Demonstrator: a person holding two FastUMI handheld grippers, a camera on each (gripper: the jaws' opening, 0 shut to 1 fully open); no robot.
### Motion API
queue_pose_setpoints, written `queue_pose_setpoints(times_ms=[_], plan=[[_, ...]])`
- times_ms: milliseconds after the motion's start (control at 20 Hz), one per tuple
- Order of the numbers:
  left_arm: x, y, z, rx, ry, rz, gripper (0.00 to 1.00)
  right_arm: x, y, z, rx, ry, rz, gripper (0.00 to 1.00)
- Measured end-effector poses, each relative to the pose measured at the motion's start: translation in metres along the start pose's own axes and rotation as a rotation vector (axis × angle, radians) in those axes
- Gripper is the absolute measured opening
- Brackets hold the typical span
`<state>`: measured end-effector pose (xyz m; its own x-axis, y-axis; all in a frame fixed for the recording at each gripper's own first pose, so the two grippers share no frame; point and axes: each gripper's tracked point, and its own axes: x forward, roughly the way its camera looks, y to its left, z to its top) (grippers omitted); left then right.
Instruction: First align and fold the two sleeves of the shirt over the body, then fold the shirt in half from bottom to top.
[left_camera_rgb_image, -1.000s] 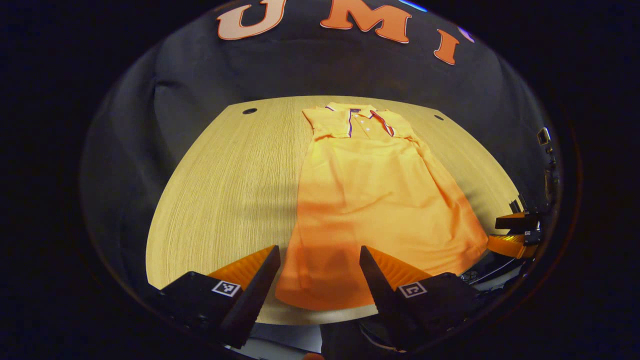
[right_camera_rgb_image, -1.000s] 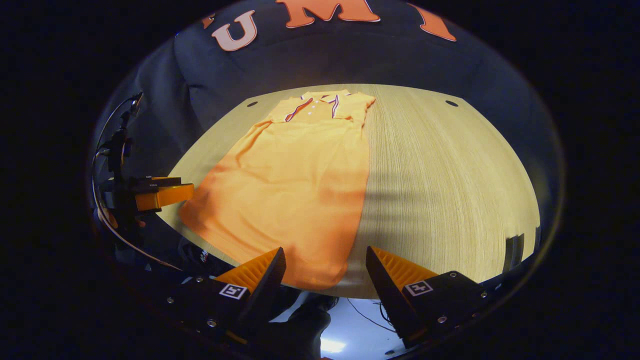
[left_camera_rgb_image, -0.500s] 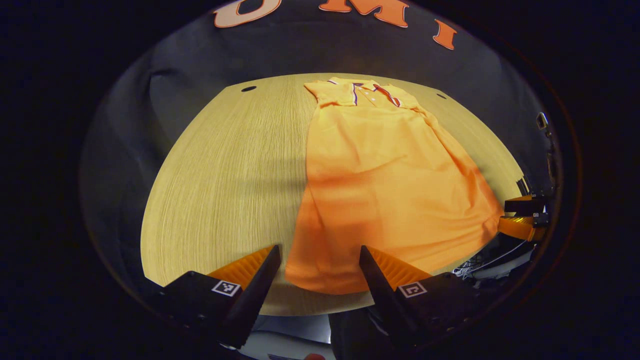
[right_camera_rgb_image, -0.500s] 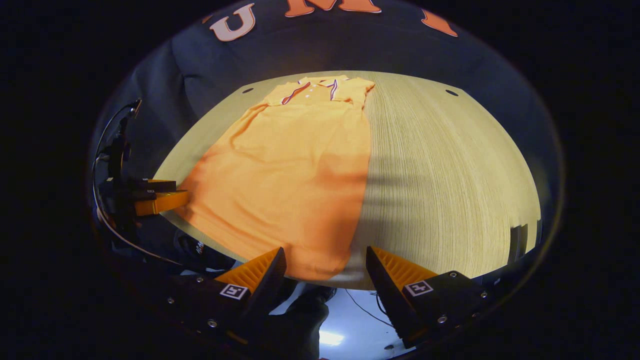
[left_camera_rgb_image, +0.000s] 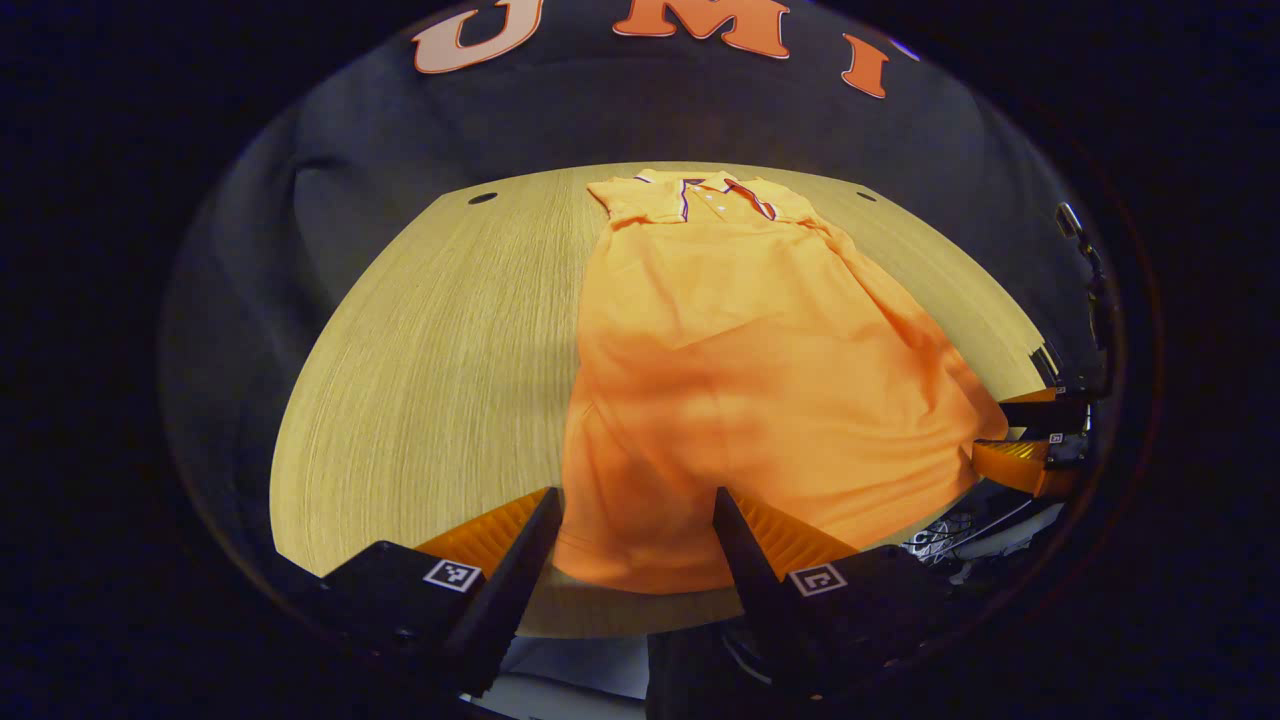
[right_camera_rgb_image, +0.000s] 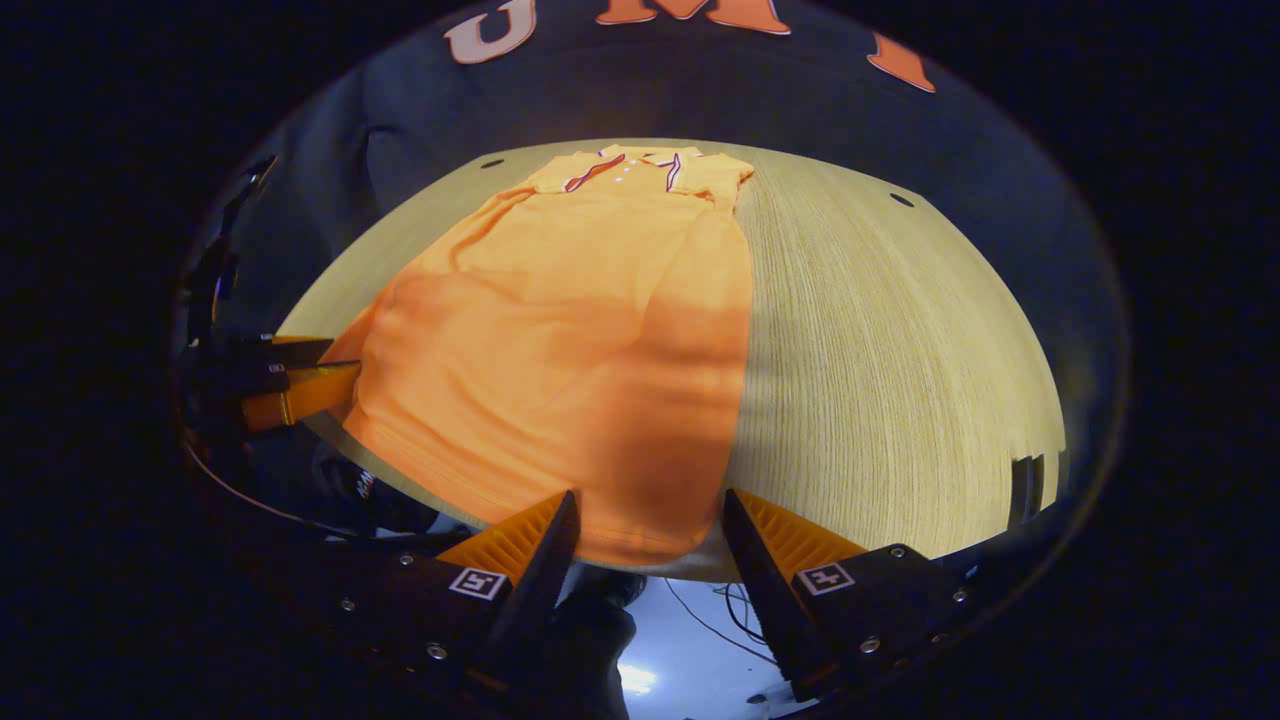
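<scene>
One orange shirt (left_camera_rgb_image: 740, 370) lies on one wooden table (left_camera_rgb_image: 440, 350); two tools, left tool (left_camera_rgb_image: 632, 520) and right tool (right_camera_rgb_image: 648, 520).

no readable text, labels, numbers

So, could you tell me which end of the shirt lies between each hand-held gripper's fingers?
The plain bottom hem, at the table's near edge. The other end, with the striped collar, lies at the far side.

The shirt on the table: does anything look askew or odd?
Mostly neat, but the shirt lies slightly askew: its hem hangs over the table edge, and its body shows soft wrinkles. Both tongs are open.
</scene>
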<state>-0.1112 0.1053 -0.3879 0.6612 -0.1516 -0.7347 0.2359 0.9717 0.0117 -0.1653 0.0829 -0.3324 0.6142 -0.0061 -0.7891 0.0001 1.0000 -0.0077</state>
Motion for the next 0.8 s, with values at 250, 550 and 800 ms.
queue_pose_setpoints(times_ms=[250, 550, 800], plan=[[0.005, -0.009, 0.01, -0.039, 0.033, 0.022, 0.82, 0.0, -0.017, 0.004, 0.161, 0.026, -0.021, 0.36], [0.014, -0.016, 0.015, -0.06, 0.076, 0.002, 0.19, 0.003, -0.024, 0.005, 0.201, 0.097, -0.014, 0.07], [0.012, -0.03, 0.02, -0.045, 0.105, -0.049, 0.01, 0.0, -0.013, 0.01, 0.176, 0.114, 0.037, 0.07]])
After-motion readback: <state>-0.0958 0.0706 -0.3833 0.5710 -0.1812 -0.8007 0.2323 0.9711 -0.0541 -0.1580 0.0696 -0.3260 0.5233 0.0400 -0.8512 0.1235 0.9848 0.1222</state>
